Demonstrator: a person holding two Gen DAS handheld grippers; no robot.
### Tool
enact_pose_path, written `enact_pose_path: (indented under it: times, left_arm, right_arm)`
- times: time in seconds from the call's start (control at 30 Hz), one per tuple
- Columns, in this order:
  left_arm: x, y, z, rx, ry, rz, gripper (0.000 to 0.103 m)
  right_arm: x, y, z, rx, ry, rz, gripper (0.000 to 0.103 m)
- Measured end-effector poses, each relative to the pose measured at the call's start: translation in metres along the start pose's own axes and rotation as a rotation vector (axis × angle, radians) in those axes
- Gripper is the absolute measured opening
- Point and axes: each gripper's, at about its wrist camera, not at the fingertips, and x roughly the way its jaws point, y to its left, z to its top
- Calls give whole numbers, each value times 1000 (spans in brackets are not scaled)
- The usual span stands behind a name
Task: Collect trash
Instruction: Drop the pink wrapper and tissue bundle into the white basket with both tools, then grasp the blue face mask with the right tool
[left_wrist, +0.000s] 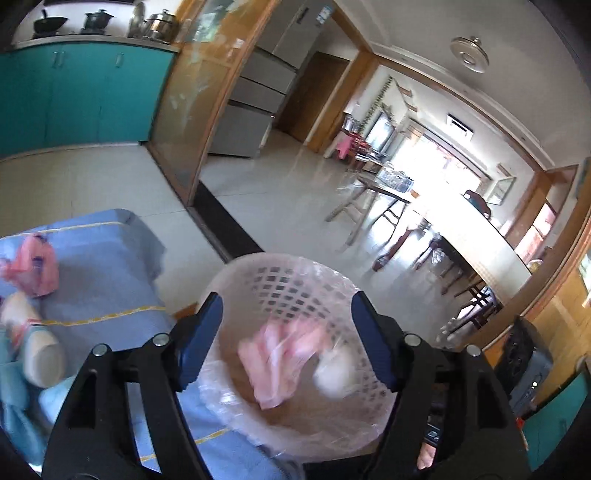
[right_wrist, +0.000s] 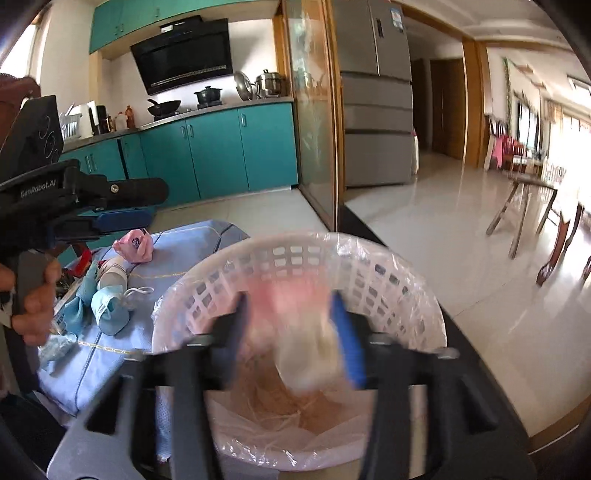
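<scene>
A white lattice trash basket (left_wrist: 295, 284) lined with a clear bag stands by the blue-covered table; it also shows in the right wrist view (right_wrist: 295, 258). My left gripper (left_wrist: 284, 339) is open above the basket. A blurred pink and white piece of trash (left_wrist: 284, 362) is in mid-air inside the basket, below the jaws. My right gripper (right_wrist: 291, 328) is open over the basket, with the same blurred pink and white trash (right_wrist: 303, 332) between its jaws. A crumpled pink wrapper (right_wrist: 135, 245), a blue mask (right_wrist: 110, 306) and a white tube (right_wrist: 112, 275) lie on the blue cloth (right_wrist: 184, 251).
Teal kitchen cabinets (right_wrist: 221, 147) stand behind the table, with a glass sliding door (right_wrist: 314, 129) and a grey fridge (right_wrist: 376, 92) beyond. A dining table with chairs (left_wrist: 461, 236) stands on the tiled floor to the right. A dark box (left_wrist: 524, 365) sits by the wall.
</scene>
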Motion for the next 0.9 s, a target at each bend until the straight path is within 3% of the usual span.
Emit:
enact_pose_path:
  times: [0.13,0.27,0.47,0.53,0.7,0.9]
  left_arm:
    - [-41,17,-3,56,-74,192,72]
    - [-90,35,-11,98,-149,406,72]
    - [-144,59,-29,61,-232,550,72]
    - [-152,68,-32,37,-248,577,72]
    - [-171,76,-47,49,-261,673,75]
    - [-182,82,-57,50,-229,709,81]
  right_arm:
    - [-1,13,1,-31,-13,42,64]
    - [3,37,6,-57,-25,167,66]
    - [11,102,32,-150,-131,423,100]
    - [10,127,43,-195,-186,499,100]
    - [9,164,46,-278,-160,455,100]
    - [42,180,27,-270,9,428,100]
